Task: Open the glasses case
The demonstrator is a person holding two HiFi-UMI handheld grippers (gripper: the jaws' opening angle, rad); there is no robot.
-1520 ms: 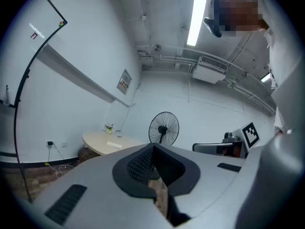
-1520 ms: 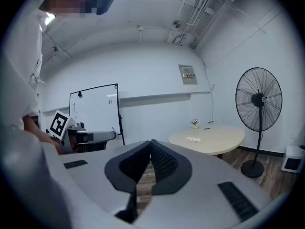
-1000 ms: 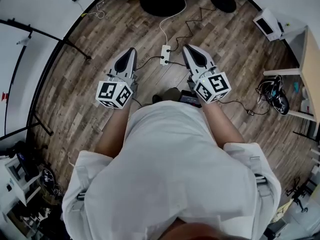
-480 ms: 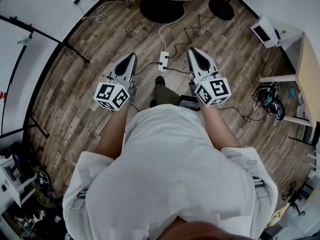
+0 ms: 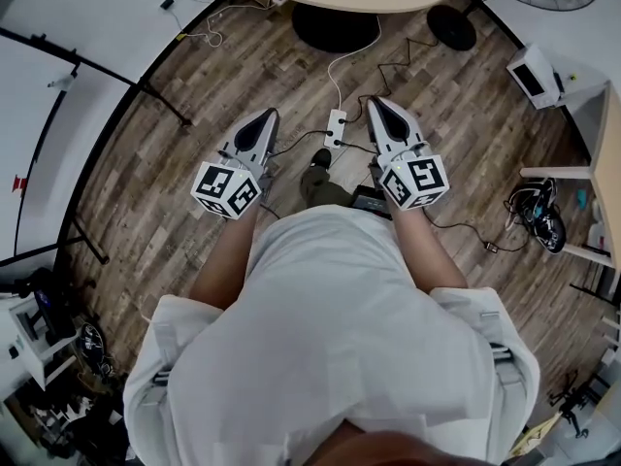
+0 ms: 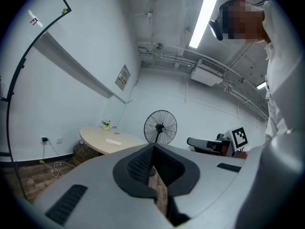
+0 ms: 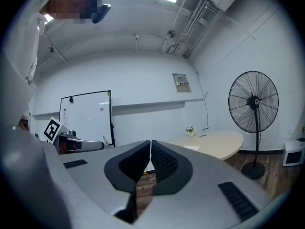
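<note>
While closed, left gripper [image 5: 263,117], right gripper [image 5: 377,106] forward.

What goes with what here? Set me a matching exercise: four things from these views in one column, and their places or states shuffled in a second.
Things:
1. power strip
2. standing fan
3. whiteboard
4. right gripper

Places or states:
A. jaws together, nothing held
B. right of the pale table, right gripper view
C. on the wooden floor, cables plugged in
D. by the far wall, left in the right gripper view

Pairs: 1-C, 2-B, 3-D, 4-A.
</note>
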